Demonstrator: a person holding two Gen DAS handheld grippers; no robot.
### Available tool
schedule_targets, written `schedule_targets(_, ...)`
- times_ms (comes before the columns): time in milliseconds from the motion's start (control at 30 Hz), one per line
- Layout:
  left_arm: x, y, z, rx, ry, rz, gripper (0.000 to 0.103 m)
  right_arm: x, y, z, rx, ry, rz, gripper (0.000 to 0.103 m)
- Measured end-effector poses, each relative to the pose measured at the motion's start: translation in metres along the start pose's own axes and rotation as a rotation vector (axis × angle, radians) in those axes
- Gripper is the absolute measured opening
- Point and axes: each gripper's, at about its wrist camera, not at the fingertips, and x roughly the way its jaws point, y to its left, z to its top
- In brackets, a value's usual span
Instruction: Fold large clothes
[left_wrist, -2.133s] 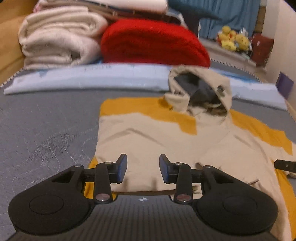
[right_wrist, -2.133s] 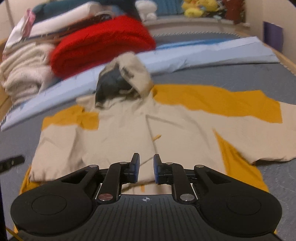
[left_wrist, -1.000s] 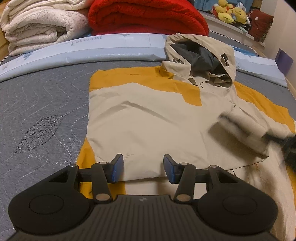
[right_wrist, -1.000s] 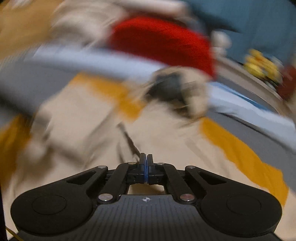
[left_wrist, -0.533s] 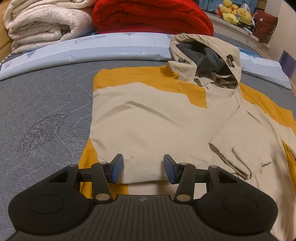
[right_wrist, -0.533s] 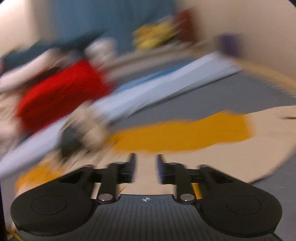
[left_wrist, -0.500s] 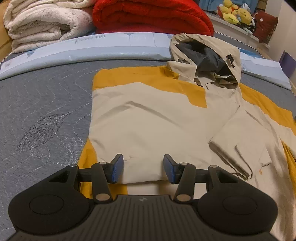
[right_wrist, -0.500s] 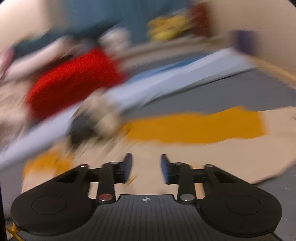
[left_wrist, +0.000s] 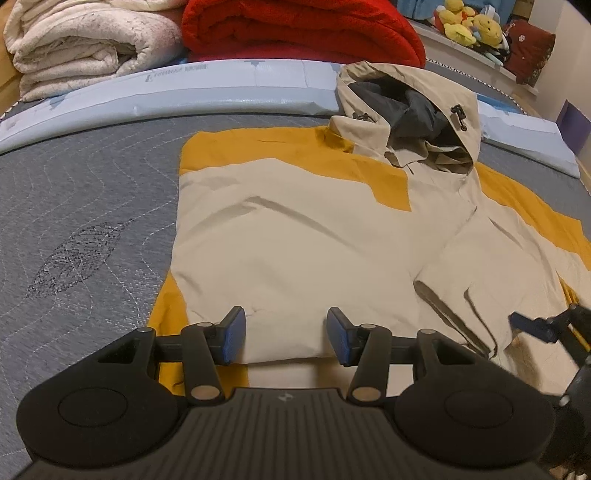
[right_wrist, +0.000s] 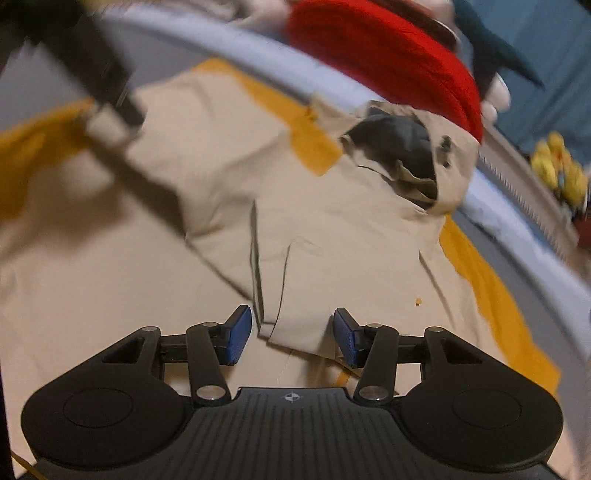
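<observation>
A beige and yellow hooded jacket (left_wrist: 314, 240) lies spread on a grey mattress (left_wrist: 85, 206), its hood (left_wrist: 417, 103) toward the far side. My left gripper (left_wrist: 286, 339) hovers open over the jacket's near folded edge, and its pads do not press on the cloth. The right sleeve (left_wrist: 480, 277) lies folded across the chest. In the right wrist view my right gripper (right_wrist: 291, 334) is opening its jaws, with the sleeve's cuff (right_wrist: 299, 317) lying loose between the blue pads. One right finger (left_wrist: 532, 326) shows at the edge of the left wrist view.
A red blanket (left_wrist: 295, 33) and rolled white blankets (left_wrist: 85, 40) are stacked behind the jacket. A long pale blue padded strip (left_wrist: 184, 88) runs along the mattress's far side. Plush toys (left_wrist: 469, 22) sit at the back right. Bare mattress lies left of the jacket.
The right gripper, shut a second ago, swept the right sleeve across the chest, let it drop and opened. It now shows at the left view's right edge. The left gripper held still.
</observation>
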Motion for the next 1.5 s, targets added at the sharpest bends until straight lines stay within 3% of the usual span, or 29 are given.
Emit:
schedule_targets(100,0.0,0.002,0.001,-0.012,0.001,-0.001,0.054,0.004,0.005,-0.006,-0.063,-0.004,-0.036,0.041)
schedule_targets(167,0.0,0.002,0.001,-0.013,0.002,-0.002,0.054,0.004,0.001,-0.005,-0.053,-0.015,-0.032,0.019)
schedule_targets(200,0.0,0.001,0.001,-0.011,0.002,-0.004,0.054,-0.001,-0.001,-0.004,-0.043,-0.024,-0.037,0.013)
schedule_targets(267,-0.001,0.0,0.0,-0.005,0.001,-0.006,0.054,-0.013,-0.012,0.001,0.011,-0.068,-0.067,0.008)
schedule_targets(333,-0.001,0.0,0.0,-0.003,-0.001,-0.005,0.054,-0.03,-0.041,0.008,0.159,-0.145,-0.078,0.005)
schedule_targets(433,-0.001,0.0,0.0,-0.007,-0.003,0.001,0.054,-0.058,-0.102,0.005,0.513,-0.271,-0.115,0.005)
schedule_targets(533,0.0,0.0,0.0,-0.006,-0.002,0.007,0.054,-0.075,-0.153,-0.019,0.788,-0.352,-0.229,0.005)
schedule_targets(633,0.001,0.0,0.0,-0.002,0.002,0.01,0.054,-0.076,-0.187,-0.048,0.979,-0.332,-0.347,0.005)
schedule_targets(800,0.004,-0.001,0.0,0.001,0.008,0.013,0.054,-0.059,-0.221,-0.101,1.335,-0.184,-0.426,0.013)
schedule_targets(867,0.006,-0.001,0.0,0.002,0.012,0.014,0.054,-0.05,-0.226,-0.113,1.43,-0.147,-0.404,0.03)
schedule_targets(933,0.007,0.0,0.0,0.001,0.015,0.017,0.054,-0.037,-0.228,-0.122,1.503,-0.118,-0.327,0.035)
schedule_targets(1033,0.009,0.001,0.0,-0.004,0.018,0.022,0.054,-0.01,-0.227,-0.13,1.578,-0.065,-0.142,0.045)
schedule_targets(1100,0.011,0.003,-0.001,-0.005,0.022,0.027,0.054,0.005,-0.224,-0.132,1.613,-0.031,-0.031,0.046)
schedule_targets(1167,0.016,0.006,-0.004,-0.012,0.035,0.028,0.054,0.019,-0.22,-0.134,1.628,0.004,0.024,0.046)
schedule_targets(1300,0.031,0.016,-0.014,-0.071,0.109,-0.009,0.054,0.035,-0.214,-0.134,1.646,0.041,0.052,0.046)
schedule_targets(1500,0.026,0.017,-0.011,-0.063,0.113,-0.002,0.054,0.043,-0.211,-0.143,1.625,0.029,0.078,0.041)
